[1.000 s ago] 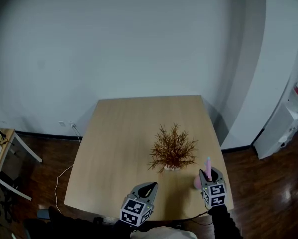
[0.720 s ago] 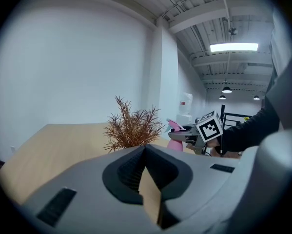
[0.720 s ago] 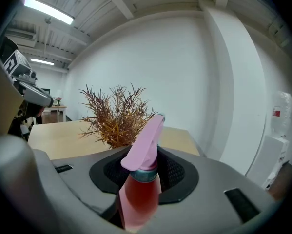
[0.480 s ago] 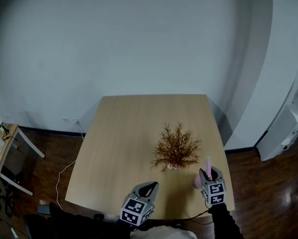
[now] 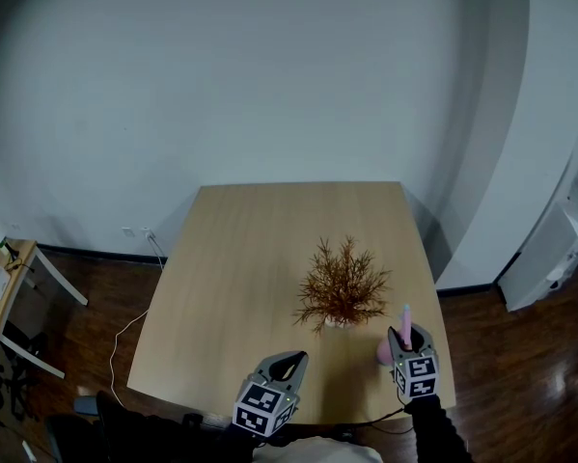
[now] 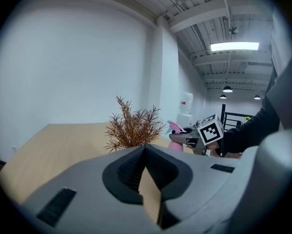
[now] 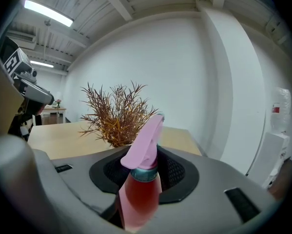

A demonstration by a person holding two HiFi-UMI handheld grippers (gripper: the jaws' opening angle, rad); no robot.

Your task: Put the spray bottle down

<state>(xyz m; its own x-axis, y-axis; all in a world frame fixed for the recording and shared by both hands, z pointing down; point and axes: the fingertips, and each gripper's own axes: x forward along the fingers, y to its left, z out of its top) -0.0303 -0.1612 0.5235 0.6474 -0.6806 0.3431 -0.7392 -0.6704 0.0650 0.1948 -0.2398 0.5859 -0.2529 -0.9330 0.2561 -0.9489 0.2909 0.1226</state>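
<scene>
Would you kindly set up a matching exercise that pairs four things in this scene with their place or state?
Things:
1. pink plastic spray bottle
2. reddish-brown bushy dried plant
3. left gripper
4. light wooden table

Place or state:
A. jaws together, nothing between them
B. bears the plant
C. clamped in the right gripper
D. stands right of the table's middle in the head view

Pairs: 1-C, 2-D, 3-A, 4-B
</scene>
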